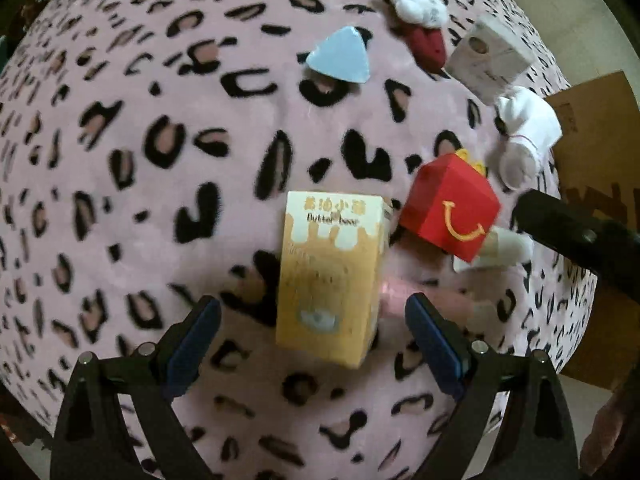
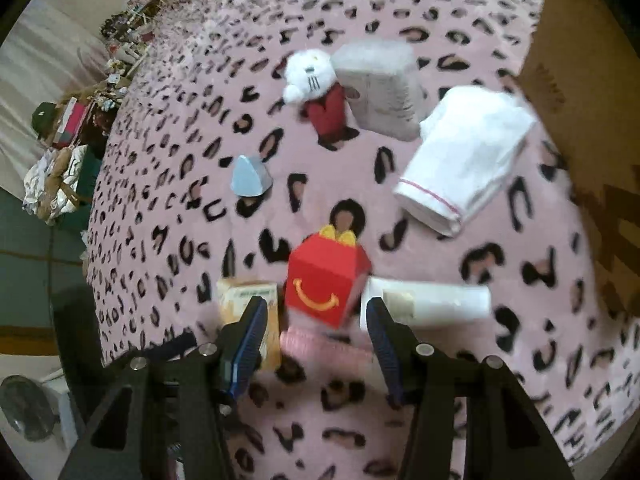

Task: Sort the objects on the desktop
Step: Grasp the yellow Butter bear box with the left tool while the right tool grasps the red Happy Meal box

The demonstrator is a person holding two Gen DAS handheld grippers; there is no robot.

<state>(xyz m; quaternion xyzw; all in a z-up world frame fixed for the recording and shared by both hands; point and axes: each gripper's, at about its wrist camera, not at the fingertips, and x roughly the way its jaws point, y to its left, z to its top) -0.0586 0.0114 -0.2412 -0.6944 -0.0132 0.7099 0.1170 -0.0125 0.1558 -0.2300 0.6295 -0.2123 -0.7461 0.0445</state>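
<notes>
A cream and yellow "Butter bear" box (image 1: 328, 276) lies on the pink leopard-print blanket (image 1: 160, 200). It sits between the fingers of my left gripper (image 1: 316, 340), which is open and not touching it. A red box with a yellow smile (image 2: 324, 280) stands just beyond my right gripper (image 2: 316, 340), also open and empty. The butter box (image 2: 250, 300) is partly hidden behind that gripper's left finger. A white tube (image 2: 432, 304) lies right of the red box (image 1: 450, 210), and a pink ribbed thing (image 2: 324, 344) lies between the right gripper's fingers.
Farther back lie a blue triangular piece (image 2: 250, 178), a white cat plush in red (image 2: 316, 88), a grey-white box (image 2: 380, 88) and folded white cloth (image 2: 468, 156). A cardboard box (image 2: 580, 80) borders the blanket on the right. Clutter (image 2: 72, 140) fills the far left.
</notes>
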